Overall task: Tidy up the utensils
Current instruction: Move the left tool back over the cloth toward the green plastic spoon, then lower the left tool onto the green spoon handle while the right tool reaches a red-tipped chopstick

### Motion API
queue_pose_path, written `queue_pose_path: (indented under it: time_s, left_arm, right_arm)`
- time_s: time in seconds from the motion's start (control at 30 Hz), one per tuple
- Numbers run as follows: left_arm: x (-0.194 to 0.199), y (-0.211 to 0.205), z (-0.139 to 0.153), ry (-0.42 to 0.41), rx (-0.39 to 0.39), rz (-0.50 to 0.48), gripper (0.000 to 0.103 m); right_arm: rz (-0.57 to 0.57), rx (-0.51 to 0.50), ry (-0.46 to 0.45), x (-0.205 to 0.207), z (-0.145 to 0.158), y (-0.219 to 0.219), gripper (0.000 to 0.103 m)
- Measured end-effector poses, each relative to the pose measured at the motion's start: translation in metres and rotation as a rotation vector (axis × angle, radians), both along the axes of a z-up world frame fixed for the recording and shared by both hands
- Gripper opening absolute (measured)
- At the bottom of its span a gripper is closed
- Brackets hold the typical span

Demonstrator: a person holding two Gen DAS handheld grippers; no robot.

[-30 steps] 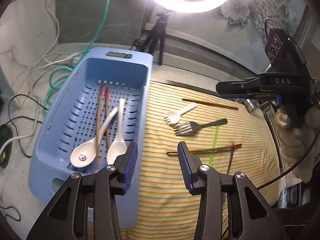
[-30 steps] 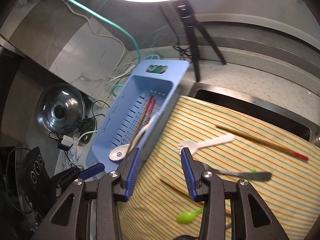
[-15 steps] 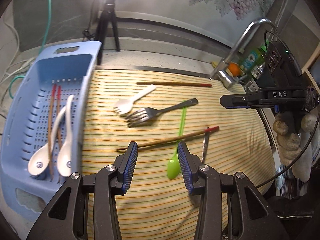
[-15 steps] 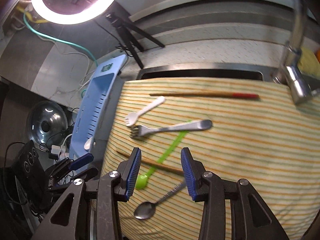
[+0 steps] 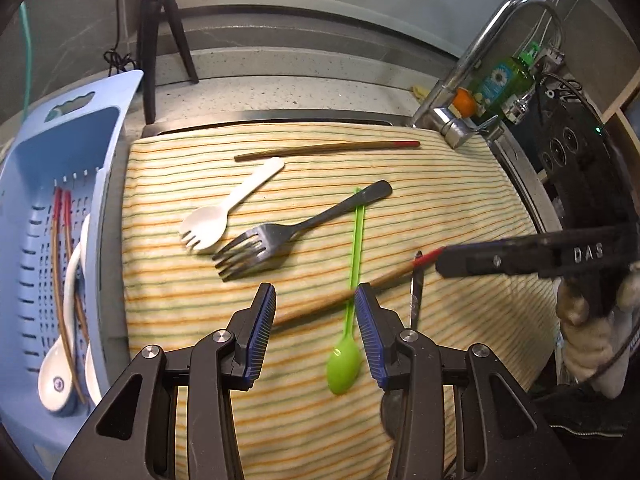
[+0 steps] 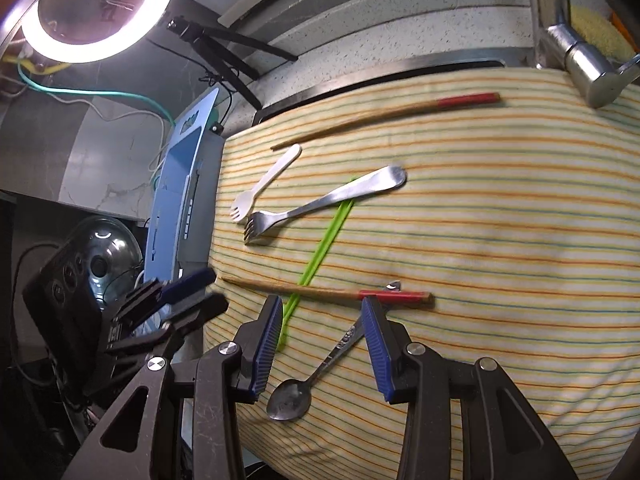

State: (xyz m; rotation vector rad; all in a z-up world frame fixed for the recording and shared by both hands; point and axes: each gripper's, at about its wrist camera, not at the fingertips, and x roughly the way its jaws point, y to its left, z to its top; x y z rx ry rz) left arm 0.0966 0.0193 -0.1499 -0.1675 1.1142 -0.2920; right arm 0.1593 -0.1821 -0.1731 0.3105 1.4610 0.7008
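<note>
Both your grippers hang over the striped cloth [image 5: 440, 200] with their tongs spread and nothing pinched between them. Your left gripper [image 5: 315, 330] frames the near chopstick [image 5: 328, 302], which lies across the cloth's near half with the green spoon [image 5: 348, 336] crossing it; your right gripper [image 6: 320, 340] hovers above the same chopstick's red-tipped end, with the metal spoon [image 6: 316, 372] lying on the cloth between its blue pads.

The blue basket [image 5: 24, 184] sits just beside the cloth's left edge and already holds two chopsticks [image 5: 60, 248] and two white soup spoons [image 5: 66, 340]. Left on the cloth are the far chopstick [image 5: 328, 150] near the cloth's back edge, and the white spork [image 5: 228, 212] and metal fork [image 5: 292, 232] toward its middle.

The risks lie in the pile-up at the cloth's near edge. Chopstick, green spoon and metal spoon overlap, so tongs closing there could pinch two pieces together or flick one off the edge. A chopstick gripped near one end is likely to pivot and slip from the pads. With both grippers aimed at the same stick, you could also knock them together. The soft cloth may bunch under a low pinch and drag the fork and spork with it.
</note>
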Motion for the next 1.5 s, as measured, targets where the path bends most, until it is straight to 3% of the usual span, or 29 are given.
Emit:
queue_pose_path:
  time_s: [0.43, 0.73, 0.9, 1.1, 1.33, 1.5]
  left_arm:
    - [0.025, -0.003, -0.027, 0.165, 0.005, -0.07, 0.04]
    - [0.02, -0.011, -0.027, 0.155, 0.038, -0.098, 0.04]
    - [0.03, -0.009, -0.023, 0.147, 0.002, -0.089, 0.039]
    - [0.04, -0.012, -0.038, 0.211, -0.014, -0.115, 0.039]
    - [0.016, -0.022, -0.034, 0.21, -0.011, -0.163, 0.038]
    - [0.0, -0.028, -0.036, 0.232, -0.063, -0.174, 0.038]
  right_arm:
    - [-0.031, 0.016, 0.07, 0.009, -0.026, 0.014, 0.038]
    - [-0.034, 0.023, 0.101, 0.017, -0.027, 0.019, 0.038]
    - [-0.023, 0.021, 0.123, 0.013, -0.031, 0.023, 0.038]
    - [-0.082, -0.005, 0.127, 0.017, -0.039, 0.014, 0.038]
    - [-0.082, -0.019, 0.11, 0.023, -0.039, 0.017, 0.038]
    - [-0.056, -0.04, 0.083, 0.026, -0.037, 0.028, 0.038]
